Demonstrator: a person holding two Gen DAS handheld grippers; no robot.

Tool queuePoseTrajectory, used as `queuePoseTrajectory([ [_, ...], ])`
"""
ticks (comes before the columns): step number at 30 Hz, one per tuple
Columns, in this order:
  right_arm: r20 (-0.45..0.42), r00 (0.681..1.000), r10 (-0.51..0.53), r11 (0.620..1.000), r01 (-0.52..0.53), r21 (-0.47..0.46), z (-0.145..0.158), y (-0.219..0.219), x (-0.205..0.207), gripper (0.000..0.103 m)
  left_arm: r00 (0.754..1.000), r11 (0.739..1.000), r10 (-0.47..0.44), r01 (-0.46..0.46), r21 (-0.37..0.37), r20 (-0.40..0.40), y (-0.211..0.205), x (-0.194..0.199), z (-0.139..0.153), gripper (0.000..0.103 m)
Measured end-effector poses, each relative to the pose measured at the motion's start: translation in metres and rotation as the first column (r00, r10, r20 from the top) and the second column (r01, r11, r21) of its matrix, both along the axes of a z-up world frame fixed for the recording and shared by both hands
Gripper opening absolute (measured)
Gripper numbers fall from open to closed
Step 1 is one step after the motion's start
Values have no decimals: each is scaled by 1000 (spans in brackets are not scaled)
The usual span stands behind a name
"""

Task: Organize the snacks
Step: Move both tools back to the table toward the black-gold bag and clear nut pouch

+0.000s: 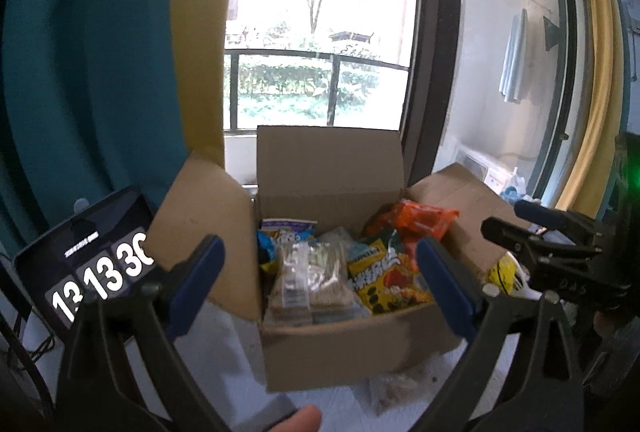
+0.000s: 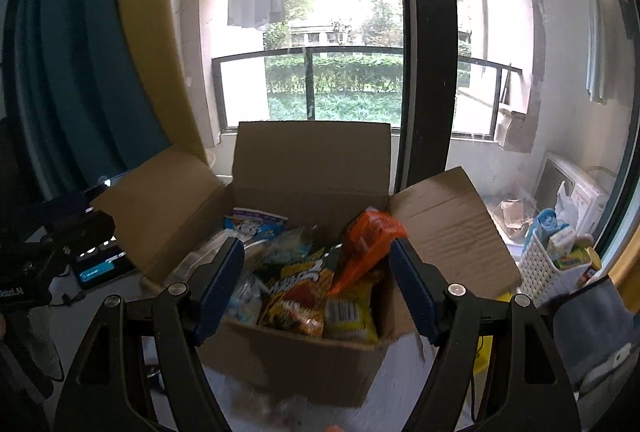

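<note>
You face a large window [image 2: 340, 32] with a black frame; a balcony railing [image 2: 312, 52] and greenery lie behind the glass. A teal curtain [image 1: 80, 52] hangs left of the window, edged by a yellow strip. Below the window, a white surface [image 1: 224, 344] carries an open cardboard box [image 1: 340, 344].

The box stands upright with all flaps raised or spread; its rear flap stands against the window. Snack packets fill the box. A clear cracker pack [image 1: 308, 284] lies near the box's front wall, its long axis running front to rear. A yellow snack bag [image 1: 384, 276] lies just right of it, tilted, printed face up. An orange bag [image 2: 368, 244] stands up at the box's right rear. A blue-and-white packet [image 2: 256, 224] leans at the left rear.

Left of the box, a tablet [image 1: 92, 264] shows clock digits. Right of the box, a white slatted basket [image 2: 540, 272] holds small items.

Your left gripper [image 1: 320, 272] sits in front of the box, jaws apart and empty. Your right gripper [image 2: 316, 272] sits likewise, jaws apart, nothing between them.
</note>
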State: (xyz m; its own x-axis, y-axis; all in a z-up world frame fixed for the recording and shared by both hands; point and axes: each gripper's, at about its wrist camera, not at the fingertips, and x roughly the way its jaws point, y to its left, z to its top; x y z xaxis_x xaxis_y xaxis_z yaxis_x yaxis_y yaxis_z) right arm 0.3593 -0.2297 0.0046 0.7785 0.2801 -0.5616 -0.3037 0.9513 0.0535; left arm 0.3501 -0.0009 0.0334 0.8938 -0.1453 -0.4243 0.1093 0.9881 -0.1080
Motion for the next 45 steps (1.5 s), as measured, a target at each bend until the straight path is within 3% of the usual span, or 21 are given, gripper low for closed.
queuePoseTrajectory([
  [14,-8,999,41,999,-41,-2,-6,-5,-75,78,999,999,-43,43,-11,18,-7,-76,-3,98],
  [21,-66,997,42,999,-43,-10,-29,-10,-98,78,998,998,-60,60,-4,-11,-9,-102,-18,98],
  [31,-159,987,17,1000,-14,18,-68,-18,-107,78,994,998,-29,35,57,-102,13,-116,-65,98],
  [35,-200,980,13,1000,-7,29,-84,-18,-107,78,986,999,-4,12,48,-169,31,-115,-89,98],
  [45,-291,957,9,999,4,43,-120,-13,-98,78,956,993,38,-2,121,-291,60,-101,-141,98],
])
